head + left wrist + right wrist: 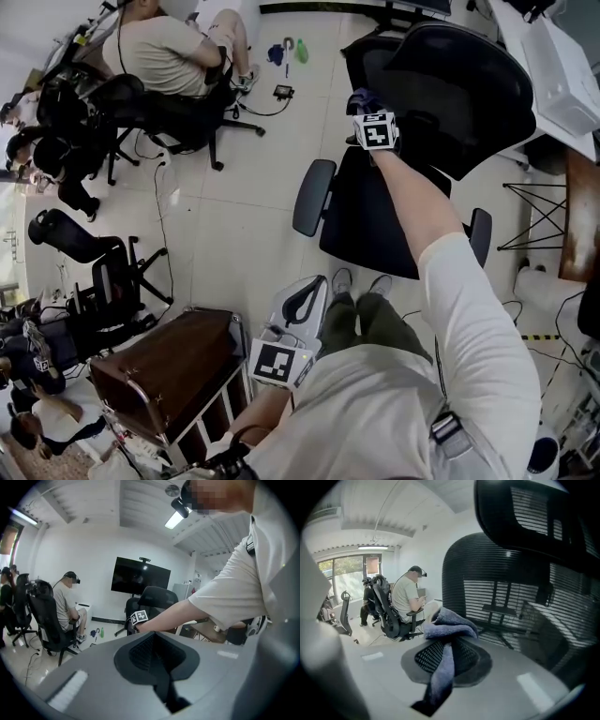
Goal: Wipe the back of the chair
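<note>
A black mesh office chair stands at the upper right of the head view, its back (469, 94) tilted over the seat (375, 216). My right gripper (367, 112) is held out at arm's length against the left edge of that back, shut on a bunched blue cloth (361, 97). In the right gripper view the cloth (447, 634) hangs clamped between the jaws, with the chair's mesh back (511, 588) and headrest (534, 513) just ahead. My left gripper (305, 298) hangs low by my legs, shut and holding nothing (157, 651); its view shows my right arm reaching to the chair (154, 597).
A seated person (164, 52) in another office chair is at the upper left, with more chairs (94, 262) along the left. A brown wooden cabinet (169, 370) stands at my lower left. A white desk (562, 75) borders the right. Bottles (300, 49) and cables lie on the floor.
</note>
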{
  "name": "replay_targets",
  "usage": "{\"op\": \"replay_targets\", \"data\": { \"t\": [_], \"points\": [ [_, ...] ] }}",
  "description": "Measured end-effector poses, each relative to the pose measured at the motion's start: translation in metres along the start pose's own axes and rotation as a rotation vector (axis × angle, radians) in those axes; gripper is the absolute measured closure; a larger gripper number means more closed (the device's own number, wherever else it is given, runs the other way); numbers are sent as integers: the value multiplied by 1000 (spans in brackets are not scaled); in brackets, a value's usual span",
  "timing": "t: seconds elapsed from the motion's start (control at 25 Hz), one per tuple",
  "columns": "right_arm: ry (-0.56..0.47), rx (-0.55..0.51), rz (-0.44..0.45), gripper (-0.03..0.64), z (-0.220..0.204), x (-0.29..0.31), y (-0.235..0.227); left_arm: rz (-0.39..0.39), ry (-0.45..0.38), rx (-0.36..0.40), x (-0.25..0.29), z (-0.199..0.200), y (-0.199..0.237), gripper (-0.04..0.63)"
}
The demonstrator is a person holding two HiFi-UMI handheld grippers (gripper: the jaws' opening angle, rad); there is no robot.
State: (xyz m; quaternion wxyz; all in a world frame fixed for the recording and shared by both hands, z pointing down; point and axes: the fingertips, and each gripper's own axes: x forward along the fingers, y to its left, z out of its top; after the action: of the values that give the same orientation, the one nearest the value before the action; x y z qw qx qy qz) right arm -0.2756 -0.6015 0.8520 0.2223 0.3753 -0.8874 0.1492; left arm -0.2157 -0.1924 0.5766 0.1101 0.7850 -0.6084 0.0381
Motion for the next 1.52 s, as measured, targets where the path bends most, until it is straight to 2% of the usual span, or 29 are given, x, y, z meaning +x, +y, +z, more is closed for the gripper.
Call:
{"op": "replay_targets", "data": {
  "t": [0.2, 0.32, 0.48, 0.64, 1.16, 1.52],
  "points": [
    [27, -23, -21, 577, 14, -26, -16, -52, -6, -17, 2, 27, -13, 558],
    [13, 4, -40, 577, 6, -39, -34, -83, -1, -21, 13, 22, -24, 558],
    [-3, 39, -95, 577, -9, -59, -73, -113, 76, 25, 23, 19, -40, 558],
    [31, 57, -160, 577, -26, -92, -120, -175, 2, 35, 39, 40, -58, 558],
    [55, 184, -364, 577, -70, -196, -248, -341, 43, 24, 72, 56, -106, 558],
    [87, 247, -441, 577, -101, -238, -302, -378, 48, 25, 82, 58, -115, 558]
  ]
}}
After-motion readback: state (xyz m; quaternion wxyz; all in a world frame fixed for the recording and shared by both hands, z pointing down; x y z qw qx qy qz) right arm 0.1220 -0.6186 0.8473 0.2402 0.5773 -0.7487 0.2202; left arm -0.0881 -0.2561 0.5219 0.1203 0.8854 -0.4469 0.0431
